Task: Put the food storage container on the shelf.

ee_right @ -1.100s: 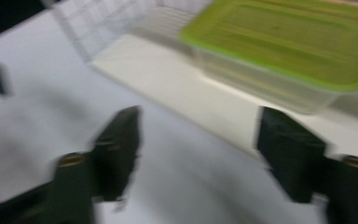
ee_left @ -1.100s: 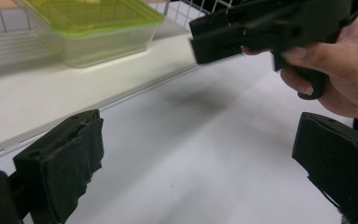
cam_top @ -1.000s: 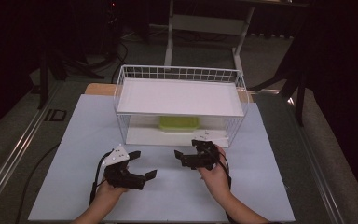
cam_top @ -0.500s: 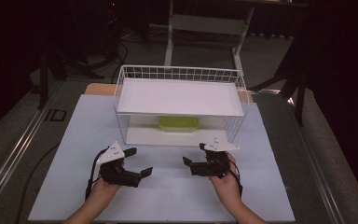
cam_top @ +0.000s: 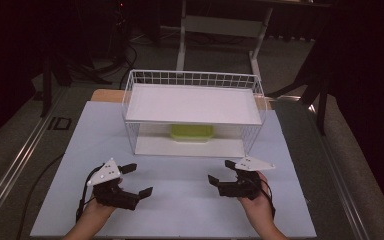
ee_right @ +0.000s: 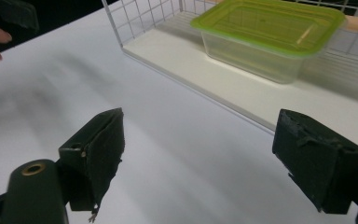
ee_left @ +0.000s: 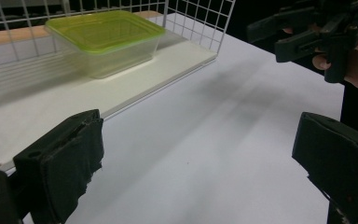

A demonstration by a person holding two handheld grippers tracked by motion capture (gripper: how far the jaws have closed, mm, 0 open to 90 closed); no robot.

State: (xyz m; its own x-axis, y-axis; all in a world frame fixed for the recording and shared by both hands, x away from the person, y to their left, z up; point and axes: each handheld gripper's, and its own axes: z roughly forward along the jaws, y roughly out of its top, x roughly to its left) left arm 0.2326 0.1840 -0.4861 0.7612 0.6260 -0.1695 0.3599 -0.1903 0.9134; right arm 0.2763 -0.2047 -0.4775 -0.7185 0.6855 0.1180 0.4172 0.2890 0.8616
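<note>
A clear plastic container with a green lid [cam_top: 191,132] sits on the lower shelf of a white wire rack [cam_top: 192,78], under its white upper shelf [cam_top: 192,104]. My left gripper [cam_top: 139,179] is held low over the white table sheet, in front of the rack's left half, jaws wide open and empty. My right gripper [cam_top: 220,171] mirrors it in front of the rack's right half, also open and empty. The left gripper view has the container [ee_left: 105,39] ahead to the left and the right gripper [ee_left: 307,32] at top right. The right gripper view has the container [ee_right: 270,37] ahead to the right.
A white sheet [cam_top: 180,200] covers the table between the grippers and the rack. The rack's open front faces me. A wooden board edge [cam_top: 105,94] peeks out behind the rack. Dark floor, cables and a table frame [cam_top: 220,25] lie beyond.
Both grippers have drawn back toward me and moved apart. The right one retreated from near the rack's front and shifted right. Both stay open.
</note>
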